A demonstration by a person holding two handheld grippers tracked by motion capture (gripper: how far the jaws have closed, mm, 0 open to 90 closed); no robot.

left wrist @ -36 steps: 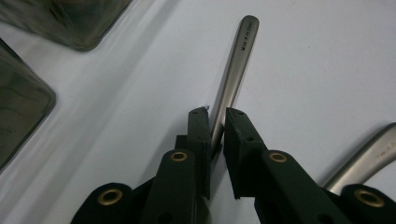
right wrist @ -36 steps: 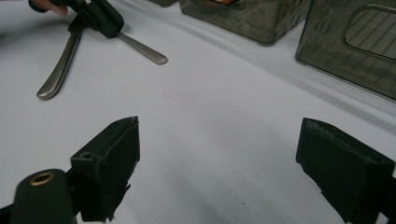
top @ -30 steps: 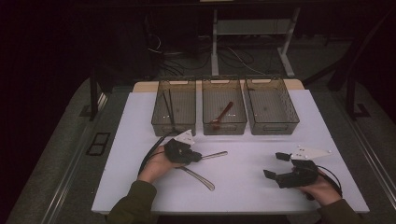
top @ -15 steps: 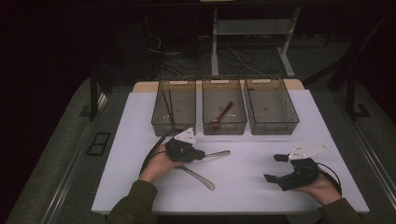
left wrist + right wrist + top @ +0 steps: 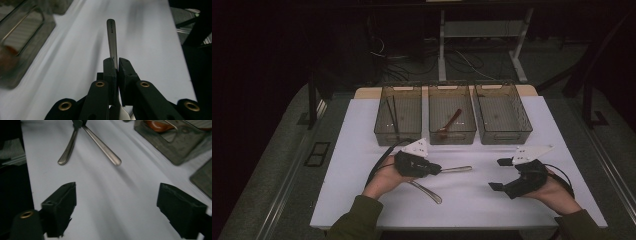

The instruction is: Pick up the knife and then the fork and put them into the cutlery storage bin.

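Cutlery piece, perhaps a spoon, is clamped in the closed left gripper and has risen off the table; sorting into a bin looks next. Right gripper stays wide open, empty.

Place: a lab or test room set up for recording, not a home.
Work surface: a white table under bright light, the room around it dark.
On the table: three clear plastic bins in a neat row at the far edge.
Floor: grey, with loose cables near a white metal stand.
Sides: dark frame legs beside the table.
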